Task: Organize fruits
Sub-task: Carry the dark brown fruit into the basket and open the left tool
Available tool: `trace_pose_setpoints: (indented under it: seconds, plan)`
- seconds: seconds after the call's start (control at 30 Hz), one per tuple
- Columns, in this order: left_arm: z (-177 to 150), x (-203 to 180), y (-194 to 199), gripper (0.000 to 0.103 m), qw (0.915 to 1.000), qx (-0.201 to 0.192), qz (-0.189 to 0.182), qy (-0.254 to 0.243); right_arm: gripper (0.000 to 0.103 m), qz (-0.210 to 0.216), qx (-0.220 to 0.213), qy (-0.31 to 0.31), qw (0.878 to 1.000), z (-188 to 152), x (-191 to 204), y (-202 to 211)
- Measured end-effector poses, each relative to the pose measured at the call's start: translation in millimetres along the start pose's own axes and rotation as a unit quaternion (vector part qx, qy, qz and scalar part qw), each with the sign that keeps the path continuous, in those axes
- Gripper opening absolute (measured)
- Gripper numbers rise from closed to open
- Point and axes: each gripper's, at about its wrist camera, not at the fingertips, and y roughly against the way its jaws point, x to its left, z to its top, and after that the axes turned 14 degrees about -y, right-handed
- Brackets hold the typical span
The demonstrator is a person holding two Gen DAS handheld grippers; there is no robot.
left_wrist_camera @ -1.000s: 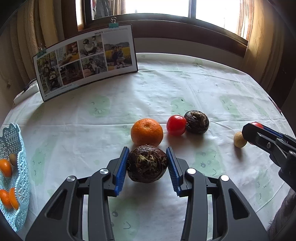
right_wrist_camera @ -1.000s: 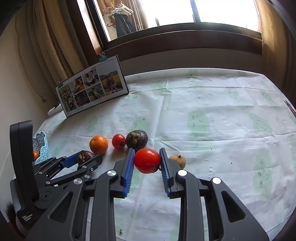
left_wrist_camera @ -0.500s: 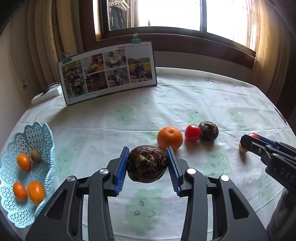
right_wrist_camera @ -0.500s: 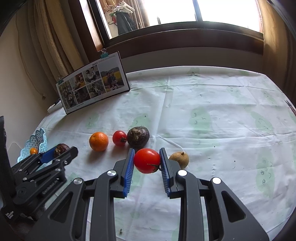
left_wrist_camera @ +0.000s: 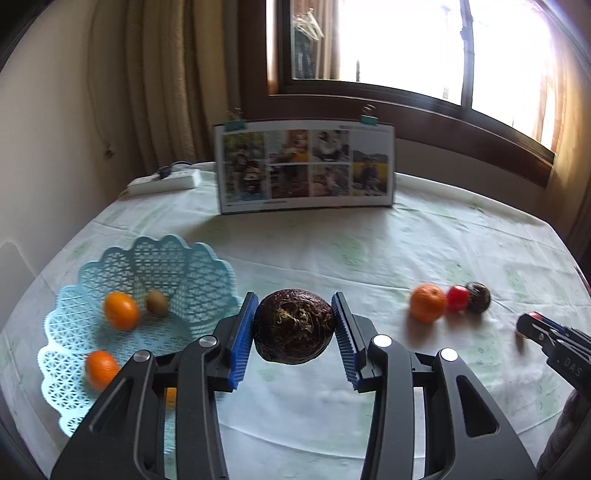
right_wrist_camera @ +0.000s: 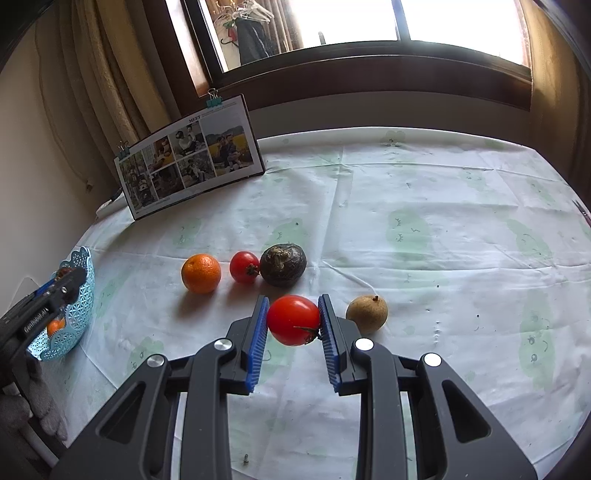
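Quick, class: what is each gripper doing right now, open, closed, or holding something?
Left gripper: closed on the dark brown fruit, near the blue basket.
Right gripper: closed on the red tomato, above the table.

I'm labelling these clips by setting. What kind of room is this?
Most likely a home dining or living room: a table under a printed tablecloth, a curtained window with clothes hanging outside, and a clipped photo board propped on the table.

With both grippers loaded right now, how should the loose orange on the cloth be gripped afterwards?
Grip the orange across its widest middle, coming from the near side. It is round, and its left flank is free, while a small tomato sits close on its right.
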Motion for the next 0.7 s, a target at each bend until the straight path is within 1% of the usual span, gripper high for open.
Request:
trace_pose_setpoints:
  seconds: [0.1,0.3,0.33,0.37,0.4,0.43,0.5,0.63,0.7]
  plan:
    - [-2,21,1,0.042,0.9996,0.001,0.021,0.017,0.028,-0.001,0.002,0.002,1.000,-1,1,-1]
    - [-7,53,1,0.043,0.9978,0.003,0.049,0.045,0.028,-0.001,0.003,0.004,1.000,-3,2,-2]
    - [-8,57,2,0.045,0.9974,0.002,0.053,0.049,0.028,-0.002,0.003,0.005,1.000,-3,3,-2]
    - [-9,62,3,0.059,0.9966,0.002,0.059,0.056,0.028,-0.002,0.003,0.005,1.000,-4,3,-2]
    - [-9,66,4,0.076,0.9960,0.001,0.064,0.063,0.028,-0.002,0.003,0.006,1.000,-4,3,-3]
    - [-11,72,7,0.081,0.9947,-0.006,0.071,0.074,0.028,-0.003,0.003,0.006,1.000,-5,3,-3]
    - [-12,79,13,0.082,0.9929,-0.017,0.083,0.084,0.028,-0.003,0.003,0.008,1.000,-5,4,-3]
    - [-16,96,17,0.083,0.9902,-0.021,0.097,0.098,0.028,-0.003,0.002,0.013,1.000,-7,9,-1]
    - [-18,104,18,0.085,0.9887,-0.019,0.103,0.108,0.028,0.000,0.005,0.017,1.000,-7,13,0]
